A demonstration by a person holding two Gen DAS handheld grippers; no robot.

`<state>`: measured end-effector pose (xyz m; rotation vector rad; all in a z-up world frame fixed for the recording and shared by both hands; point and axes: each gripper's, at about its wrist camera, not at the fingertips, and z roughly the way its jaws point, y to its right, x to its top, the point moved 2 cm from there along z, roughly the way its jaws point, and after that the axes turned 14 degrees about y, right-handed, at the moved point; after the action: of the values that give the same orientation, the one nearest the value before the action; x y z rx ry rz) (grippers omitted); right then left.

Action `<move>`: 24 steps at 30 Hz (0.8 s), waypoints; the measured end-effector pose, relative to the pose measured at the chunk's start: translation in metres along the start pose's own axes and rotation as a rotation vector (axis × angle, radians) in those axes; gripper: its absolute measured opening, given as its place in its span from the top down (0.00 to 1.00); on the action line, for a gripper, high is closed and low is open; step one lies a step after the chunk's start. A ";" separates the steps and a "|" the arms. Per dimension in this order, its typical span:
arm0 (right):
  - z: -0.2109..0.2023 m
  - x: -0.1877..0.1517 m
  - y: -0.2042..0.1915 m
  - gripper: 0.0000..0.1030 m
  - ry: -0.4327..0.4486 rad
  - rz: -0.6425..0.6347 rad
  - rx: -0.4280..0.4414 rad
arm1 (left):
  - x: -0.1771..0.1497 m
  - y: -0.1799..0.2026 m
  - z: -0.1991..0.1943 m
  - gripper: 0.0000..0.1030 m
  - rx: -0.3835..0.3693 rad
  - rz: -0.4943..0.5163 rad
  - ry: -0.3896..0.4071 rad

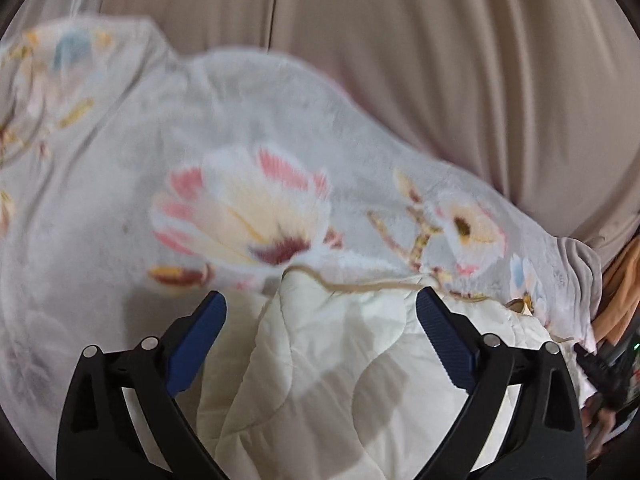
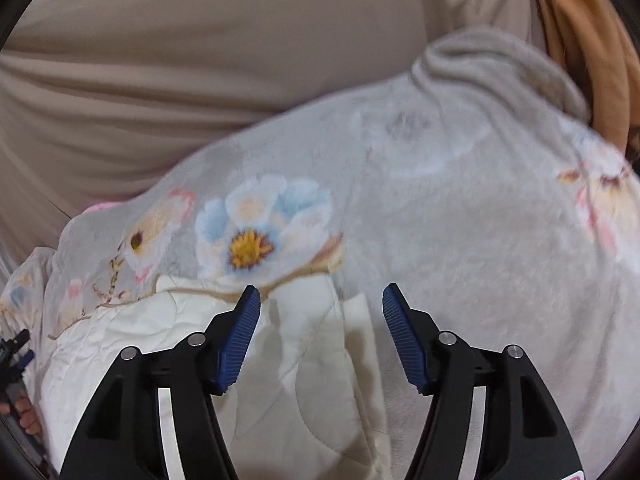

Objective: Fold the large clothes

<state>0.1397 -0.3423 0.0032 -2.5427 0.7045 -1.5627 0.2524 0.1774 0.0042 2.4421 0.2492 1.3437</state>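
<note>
blanket (image 1: 120, 184): grey, floral | lining (image 1: 320, 360): cream | sheet (image 1: 440, 60): probably beige

A beige sheeted surface (image 1: 440, 60), perhaps a bed, carries the floral blanket (image 1: 200, 140).

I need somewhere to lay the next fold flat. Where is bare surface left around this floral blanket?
Bare beige sheet lies beyond the floral blanket, along its far edge, wrinkled but uncovered. Crowded: an orange cloth bunches at the blanket's right end. Left gripper and right gripper hang open over the cream quilted underside.
</note>
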 end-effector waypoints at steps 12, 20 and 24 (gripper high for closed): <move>-0.032 0.033 -0.031 0.91 0.156 -0.046 0.111 | 0.011 0.022 0.015 0.90 0.029 0.068 0.034; 0.051 -0.019 -0.005 0.90 -0.140 -0.015 -0.002 | -0.022 0.010 0.053 0.85 0.107 0.114 -0.057; 0.051 -0.020 -0.013 0.88 -0.141 -0.067 -0.037 | -0.024 0.013 0.051 0.82 0.124 0.132 -0.048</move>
<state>0.1804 -0.3313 -0.0335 -2.6978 0.6443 -1.3833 0.2826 0.1475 -0.0350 2.6313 0.1655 1.3586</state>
